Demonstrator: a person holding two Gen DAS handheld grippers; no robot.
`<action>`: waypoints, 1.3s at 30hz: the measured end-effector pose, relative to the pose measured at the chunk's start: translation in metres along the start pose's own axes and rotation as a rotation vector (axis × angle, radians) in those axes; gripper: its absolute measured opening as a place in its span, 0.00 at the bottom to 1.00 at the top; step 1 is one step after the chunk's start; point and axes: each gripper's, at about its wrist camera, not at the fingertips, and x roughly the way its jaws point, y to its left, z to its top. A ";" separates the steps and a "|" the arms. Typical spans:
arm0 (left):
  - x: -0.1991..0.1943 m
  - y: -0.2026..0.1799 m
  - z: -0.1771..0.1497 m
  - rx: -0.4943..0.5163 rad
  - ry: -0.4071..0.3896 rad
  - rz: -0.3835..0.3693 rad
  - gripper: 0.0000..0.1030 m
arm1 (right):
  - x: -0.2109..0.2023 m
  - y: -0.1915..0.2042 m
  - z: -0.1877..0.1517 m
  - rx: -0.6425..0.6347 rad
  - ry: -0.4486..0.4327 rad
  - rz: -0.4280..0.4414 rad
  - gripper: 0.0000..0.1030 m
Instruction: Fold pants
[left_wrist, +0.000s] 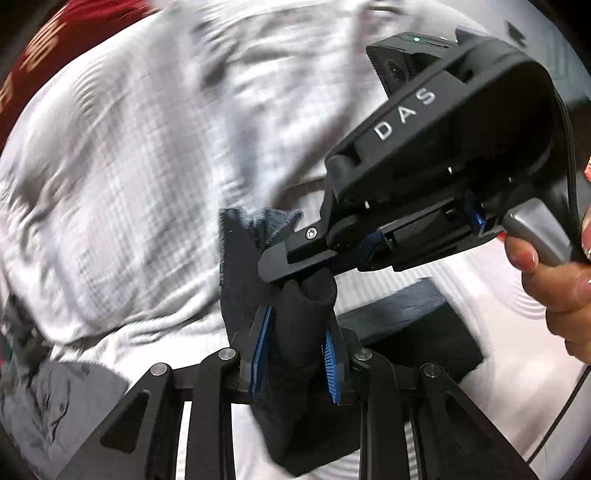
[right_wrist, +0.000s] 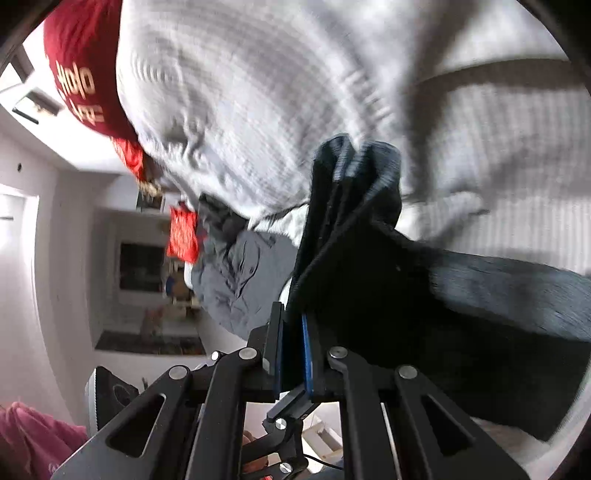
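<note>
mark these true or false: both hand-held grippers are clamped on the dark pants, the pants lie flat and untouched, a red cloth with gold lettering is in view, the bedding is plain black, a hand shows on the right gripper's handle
1. Both hand-held grippers are clamped on the dark pants. True: the left hand-held gripper and the right hand-held gripper each pinch the pants.
2. The pants lie flat and untouched. False: they are bunched up and held in both grippers.
3. A red cloth with gold lettering is in view. True: the red cloth lies past the bedding.
4. The bedding is plain black. False: the bedding is white with a faint grid texture.
5. A hand shows on the right gripper's handle. True: the hand grips it in the left wrist view.
</note>
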 end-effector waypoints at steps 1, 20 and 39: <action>0.000 -0.020 0.005 0.026 -0.007 -0.018 0.26 | -0.013 -0.006 -0.004 0.012 -0.020 0.003 0.10; 0.086 -0.193 -0.051 0.295 0.275 -0.226 0.48 | -0.081 -0.210 -0.106 0.441 -0.137 -0.063 0.15; 0.082 -0.008 -0.053 -0.319 0.458 -0.034 0.68 | -0.083 -0.140 -0.055 0.236 -0.141 -0.472 0.47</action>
